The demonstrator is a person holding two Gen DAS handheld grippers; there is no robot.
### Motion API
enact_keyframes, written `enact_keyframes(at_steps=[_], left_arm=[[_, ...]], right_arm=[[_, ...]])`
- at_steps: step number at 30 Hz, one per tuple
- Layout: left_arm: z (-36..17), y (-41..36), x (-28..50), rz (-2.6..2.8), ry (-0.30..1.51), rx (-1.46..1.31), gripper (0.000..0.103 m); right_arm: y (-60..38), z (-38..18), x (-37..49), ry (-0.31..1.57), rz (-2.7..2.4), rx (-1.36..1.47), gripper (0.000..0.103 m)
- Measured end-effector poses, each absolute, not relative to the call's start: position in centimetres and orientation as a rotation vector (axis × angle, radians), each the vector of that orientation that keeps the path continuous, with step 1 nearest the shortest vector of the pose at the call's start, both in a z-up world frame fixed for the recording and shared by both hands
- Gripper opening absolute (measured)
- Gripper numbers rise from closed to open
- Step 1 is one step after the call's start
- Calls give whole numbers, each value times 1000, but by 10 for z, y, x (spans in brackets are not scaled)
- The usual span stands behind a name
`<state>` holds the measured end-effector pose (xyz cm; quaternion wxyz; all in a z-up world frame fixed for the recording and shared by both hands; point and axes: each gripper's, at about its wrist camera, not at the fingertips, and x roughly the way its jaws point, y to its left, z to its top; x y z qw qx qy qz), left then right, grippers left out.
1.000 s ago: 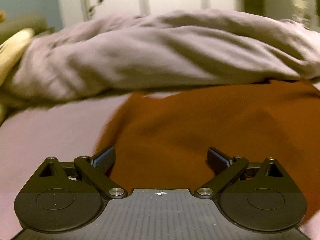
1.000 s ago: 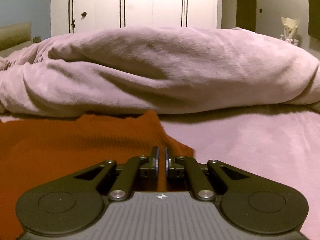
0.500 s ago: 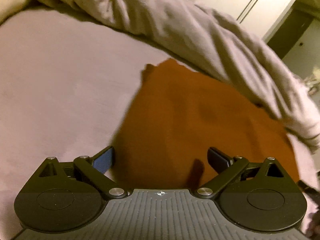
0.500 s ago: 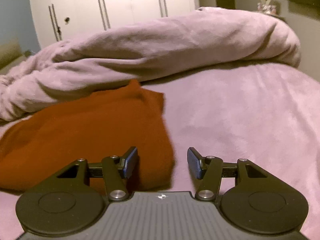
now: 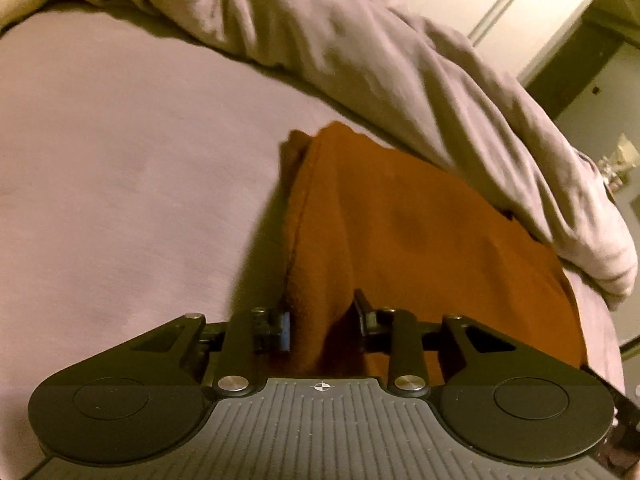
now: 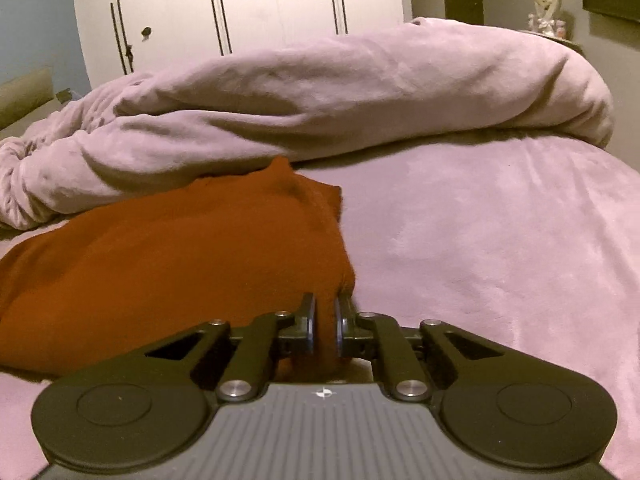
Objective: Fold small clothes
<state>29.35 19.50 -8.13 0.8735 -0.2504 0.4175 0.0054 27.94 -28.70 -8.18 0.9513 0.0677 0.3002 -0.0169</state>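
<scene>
Right gripper (image 6: pixel 324 326) clenched on the orange garment's (image 6: pixel 180 256) near-right corner, left gripper (image 5: pixel 322 320) half-closed around the near-left (not yet pinching) — grip, then lift both evenly.

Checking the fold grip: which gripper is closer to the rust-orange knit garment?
Right. The right gripper is shut on the rust-orange knit garment at its near corner; the left gripper straddles the opposite edge, jaws partly open around a fold.
</scene>
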Motion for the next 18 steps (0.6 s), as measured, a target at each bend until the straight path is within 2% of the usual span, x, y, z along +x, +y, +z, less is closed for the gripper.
enact_keyframes(at_steps=[1,3,4,6,8,10,11,13,16,17,18], left_arm=[[-80,197,293,21,865,-528,41],[-81,198,293,45,866,-523,66],[-82,199,294,15,876,-532,71],[-87,199,296,-63,899,-573,89],[-90,197,298,-104,901,-589,94],[-94,193,304,-106,909,-605,94],[-95,192,306,-111,907,-622,93],[-95,192,311,-117,906,-646,83],[-95,195,313,-81,922,-631,54],[-95,198,313,-66,929,-635,39],[-96,203,311,-61,929,-654,34]], right_arm=[[-286,-84,279,616,-50,125,6],[-282,-88,280,618,-135,46,5],[-284,-89,281,629,-196,25,5],[-293,-88,279,644,-233,75,5],[-292,-82,271,615,-208,93,5],[-278,-76,263,573,-174,36,6],[-270,-75,259,563,-156,20,6],[-252,-75,255,557,-85,11,6],[-221,-77,251,556,10,-16,6],[-209,-79,250,559,48,-23,6],[-200,-80,250,561,75,-31,6]])
